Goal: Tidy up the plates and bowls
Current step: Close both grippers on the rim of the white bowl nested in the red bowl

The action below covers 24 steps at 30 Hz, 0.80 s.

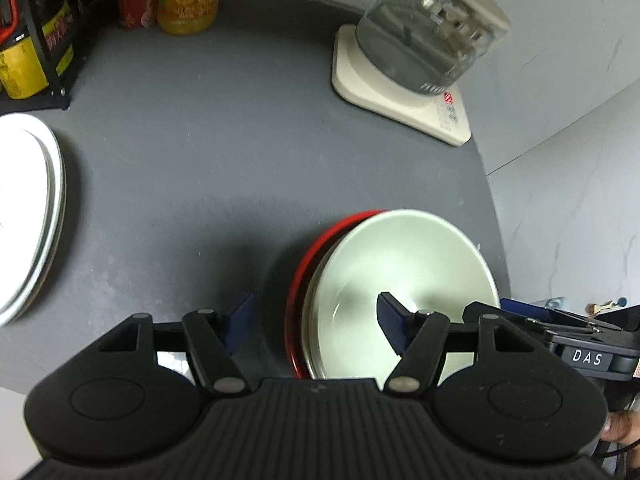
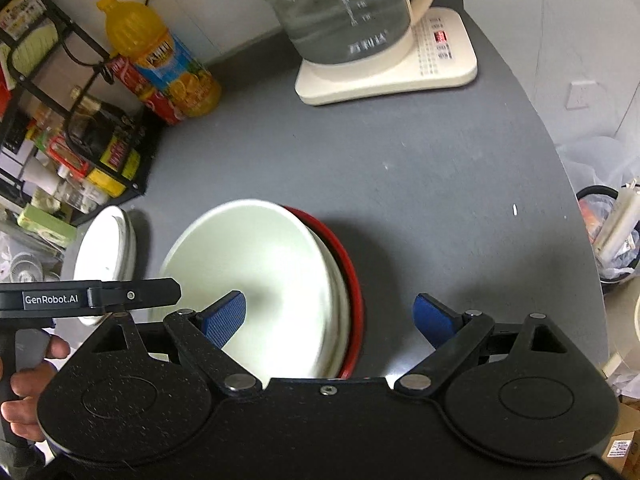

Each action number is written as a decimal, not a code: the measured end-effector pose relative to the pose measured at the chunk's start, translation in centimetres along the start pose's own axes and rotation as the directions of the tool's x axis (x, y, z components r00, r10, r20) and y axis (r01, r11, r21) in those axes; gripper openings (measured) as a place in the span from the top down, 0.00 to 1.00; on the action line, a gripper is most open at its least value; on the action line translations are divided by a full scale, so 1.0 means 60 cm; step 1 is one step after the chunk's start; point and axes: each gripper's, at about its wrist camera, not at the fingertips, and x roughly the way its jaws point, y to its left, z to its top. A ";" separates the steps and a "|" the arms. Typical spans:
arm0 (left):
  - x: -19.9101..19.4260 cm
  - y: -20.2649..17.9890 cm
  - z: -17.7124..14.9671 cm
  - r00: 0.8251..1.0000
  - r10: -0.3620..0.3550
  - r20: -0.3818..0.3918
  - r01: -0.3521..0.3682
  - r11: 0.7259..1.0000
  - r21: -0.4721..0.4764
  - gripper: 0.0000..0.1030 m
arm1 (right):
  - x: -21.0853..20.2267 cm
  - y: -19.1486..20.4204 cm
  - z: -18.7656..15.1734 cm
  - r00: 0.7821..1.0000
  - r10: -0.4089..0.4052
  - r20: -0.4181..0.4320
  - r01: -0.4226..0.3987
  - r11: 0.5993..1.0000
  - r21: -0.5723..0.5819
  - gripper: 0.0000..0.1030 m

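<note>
Left wrist view shows the left gripper (image 1: pixel 316 320) with its jaws spread wide over the grey counter (image 1: pixel 200 140), one blue pad above a pale bowl (image 1: pixel 400 280) that sits stacked in a red plate (image 1: pixel 298 280). White plates (image 1: pixel 28 208) lie stacked well apart at the left edge. Right wrist view shows the right gripper (image 2: pixel 340 320) also wide open, straddling the same stack's right rim. A kettle (image 2: pixel 340 12) stands behind.
</note>
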 end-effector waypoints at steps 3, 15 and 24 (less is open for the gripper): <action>0.014 0.000 -0.006 1.000 0.025 -0.007 -0.025 1.000 0.006 0.37 | 0.014 -0.005 -0.006 1.000 0.001 -0.022 -0.001 1.000 -0.005 0.12; 0.057 0.003 -0.017 0.997 0.050 -0.063 -0.050 0.999 0.000 0.39 | 0.060 -0.009 -0.010 0.997 -0.011 -0.081 0.008 0.999 -0.032 0.17; 0.082 -0.012 -0.013 0.994 0.062 -0.092 -0.058 0.997 0.045 0.42 | 0.080 -0.007 -0.010 0.993 -0.017 -0.115 0.011 0.998 -0.055 0.26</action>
